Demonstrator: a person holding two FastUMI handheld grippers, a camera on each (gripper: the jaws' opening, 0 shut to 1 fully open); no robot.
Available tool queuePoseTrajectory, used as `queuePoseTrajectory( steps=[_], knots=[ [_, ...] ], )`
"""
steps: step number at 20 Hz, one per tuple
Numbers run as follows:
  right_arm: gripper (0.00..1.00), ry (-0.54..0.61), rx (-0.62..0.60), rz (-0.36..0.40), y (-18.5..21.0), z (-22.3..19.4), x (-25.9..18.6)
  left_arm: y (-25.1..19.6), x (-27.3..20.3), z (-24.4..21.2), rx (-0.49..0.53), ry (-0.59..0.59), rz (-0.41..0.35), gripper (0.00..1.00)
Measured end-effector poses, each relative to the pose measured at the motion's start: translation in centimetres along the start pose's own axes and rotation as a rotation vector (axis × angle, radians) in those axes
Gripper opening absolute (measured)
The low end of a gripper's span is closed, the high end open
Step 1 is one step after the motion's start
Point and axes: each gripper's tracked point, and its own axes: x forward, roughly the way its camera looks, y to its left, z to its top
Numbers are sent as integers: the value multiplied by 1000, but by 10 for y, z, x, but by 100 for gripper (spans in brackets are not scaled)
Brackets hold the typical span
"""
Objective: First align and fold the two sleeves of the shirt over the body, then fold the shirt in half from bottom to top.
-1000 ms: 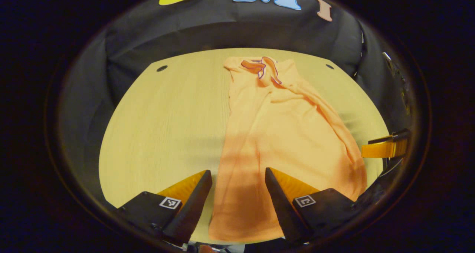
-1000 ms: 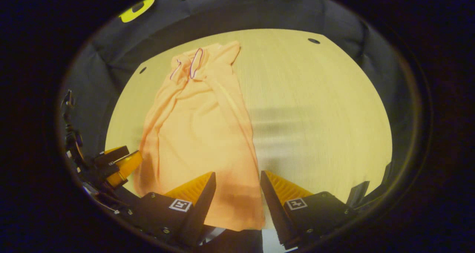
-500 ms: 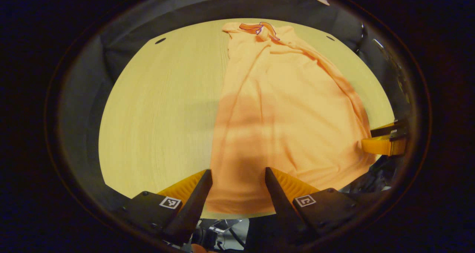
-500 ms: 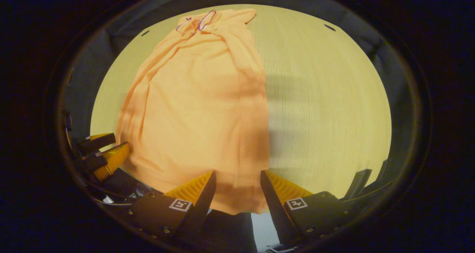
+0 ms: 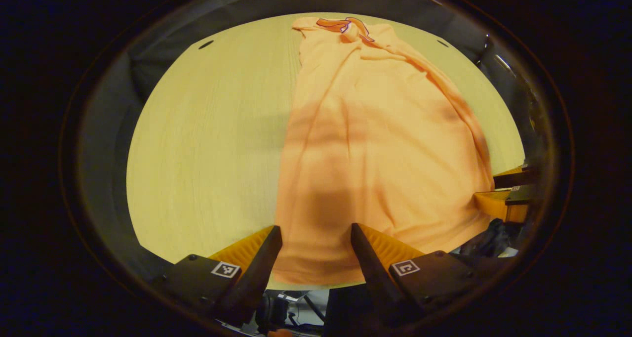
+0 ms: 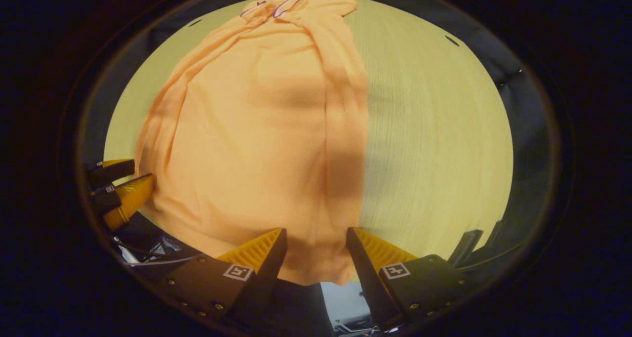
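The orange fabric shirt (image 5: 380, 144) lies lengthwise on the pale wooden desk (image 5: 207, 144). The left gripper (image 5: 312, 235) and right gripper (image 6: 313, 238) hang released over its bottom hem, fingers apart.

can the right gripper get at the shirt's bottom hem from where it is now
Probably yes. The right gripper is open with the hem of the shirt lying between its fingers at the table edge, and nothing sits in between.

A pale wooden table (image 5: 207, 144) (two small dark holes near its far corners) meets dark cloth.
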Motion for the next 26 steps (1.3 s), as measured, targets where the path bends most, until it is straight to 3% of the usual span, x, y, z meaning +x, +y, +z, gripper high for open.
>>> queuePoseTrajectory(
  steps=[2,5,6,7,8,10,11,13,14,22,26],
  knots=[
    [81,28,10,10,0,0,0,-1,1,1,-7,14,2,98],
    [82,41,11,15,1,2,1,-5,2,1,-5,46,-3,94],
    [82,40,10,17,1,3,3,-7,1,7,-5,18,-3,88],
    [81,43,9,17,2,2,1,-10,3,13,-18,-15,3,77],
    [76,35,16,19,1,6,1,-12,4,19,-30,-40,6,46],
    [32,15,70,29,6,7,-1,-16,6,21,-26,-45,11,16],
    [10,18,54,34,7,8,1,-17,7,20,-20,-36,16,14],
    [10,-1,53,43,6,11,-1,-17,9,22,-13,-8,25,7],
    [0,2,47,51,7,8,-2,-17,9,22,-15,7,24,7],
    [0,-28,66,70,10,11,-4,-18,5,24,-62,8,-9,7],
    [0,-87,88,87,9,39,-24,-10,-7,47,-97,-19,-13,7]
  ],
)
